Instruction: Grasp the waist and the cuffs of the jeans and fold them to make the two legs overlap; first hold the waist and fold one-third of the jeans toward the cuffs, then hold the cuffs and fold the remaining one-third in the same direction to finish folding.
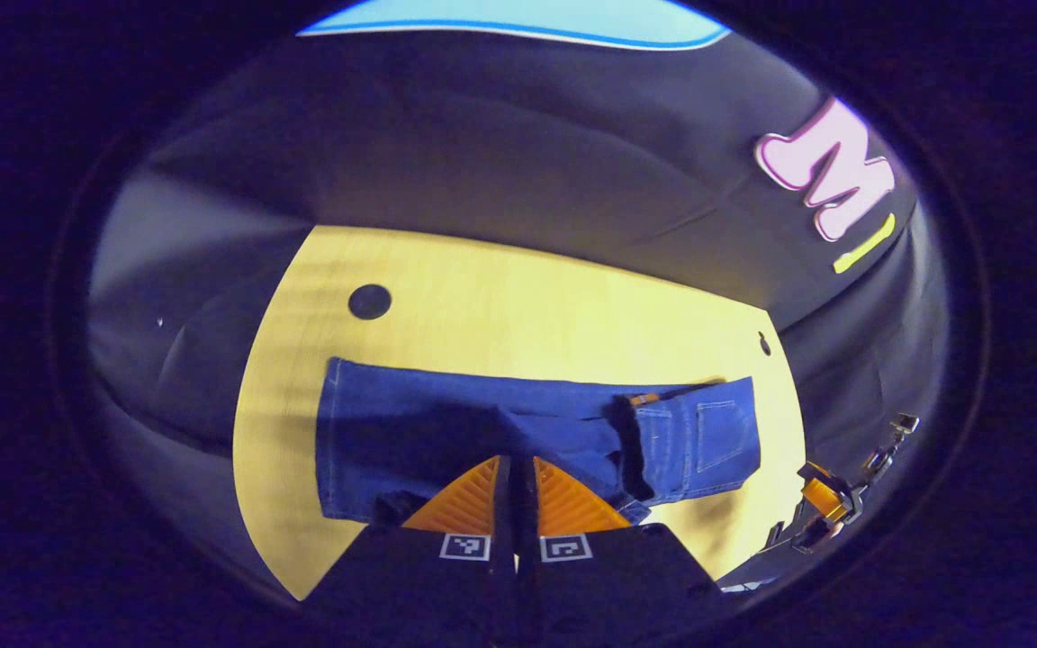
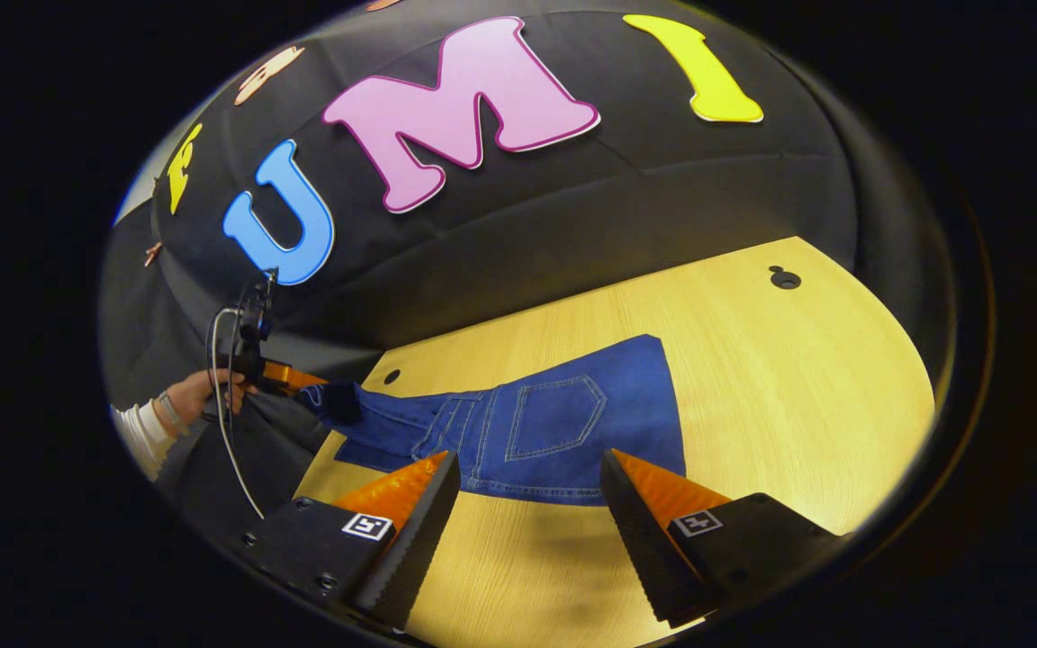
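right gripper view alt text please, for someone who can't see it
Blue jeans lie folded on a pale wooden table, back pocket up, just beyond the open fingers of the right tool. At far left, a person's hand holds the left tool at the jeans' far end, against the booth's black cloth wall.
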A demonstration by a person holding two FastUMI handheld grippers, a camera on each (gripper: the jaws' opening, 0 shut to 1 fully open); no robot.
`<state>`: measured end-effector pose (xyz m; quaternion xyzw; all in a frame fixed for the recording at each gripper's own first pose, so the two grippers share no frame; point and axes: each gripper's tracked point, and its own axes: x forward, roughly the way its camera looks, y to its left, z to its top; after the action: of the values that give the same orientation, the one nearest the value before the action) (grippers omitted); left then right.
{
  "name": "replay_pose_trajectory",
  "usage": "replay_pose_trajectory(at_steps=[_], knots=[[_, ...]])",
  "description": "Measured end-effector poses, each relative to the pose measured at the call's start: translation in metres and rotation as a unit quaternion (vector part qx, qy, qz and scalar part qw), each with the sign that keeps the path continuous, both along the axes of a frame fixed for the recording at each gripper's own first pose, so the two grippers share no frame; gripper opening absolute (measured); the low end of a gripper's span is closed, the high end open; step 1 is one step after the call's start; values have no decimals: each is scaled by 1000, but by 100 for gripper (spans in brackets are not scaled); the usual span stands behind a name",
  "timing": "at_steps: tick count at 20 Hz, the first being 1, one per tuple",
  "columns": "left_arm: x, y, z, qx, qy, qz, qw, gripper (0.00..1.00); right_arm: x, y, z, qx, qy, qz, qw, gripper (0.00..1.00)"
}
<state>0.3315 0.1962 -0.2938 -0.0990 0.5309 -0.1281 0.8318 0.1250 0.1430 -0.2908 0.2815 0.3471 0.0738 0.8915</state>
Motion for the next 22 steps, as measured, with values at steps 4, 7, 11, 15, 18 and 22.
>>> replay_pose_trajectory(at_steps=[4, 7, 11, 15, 18, 22], knots=[[11, -6, -4, 7, 17, 18, 1000, 6, -6, -24, 3, -5, -8, -10, 1000, 96], [13, 36, -39, 15, 44, 69, 997, 6, -14, -39, 4, -10, -8, -18, 1000, 96], [9, 96, -98, 51, 90, 131, 986, 6, -31, -50, -7, -25, 9, -19, 999, 96], [-11, 117, -148, 71, 135, 134, 979, 6, -33, -52, -10, -30, 21, -25, 999, 96], [-24, 133, -167, 89, 164, 119, 975, 12, -31, -48, -8, -31, 21, -25, 999, 96], [-40, 127, -183, 69, 202, 126, 969, 47, -30, -42, -11, -32, 28, -25, 999, 96]])
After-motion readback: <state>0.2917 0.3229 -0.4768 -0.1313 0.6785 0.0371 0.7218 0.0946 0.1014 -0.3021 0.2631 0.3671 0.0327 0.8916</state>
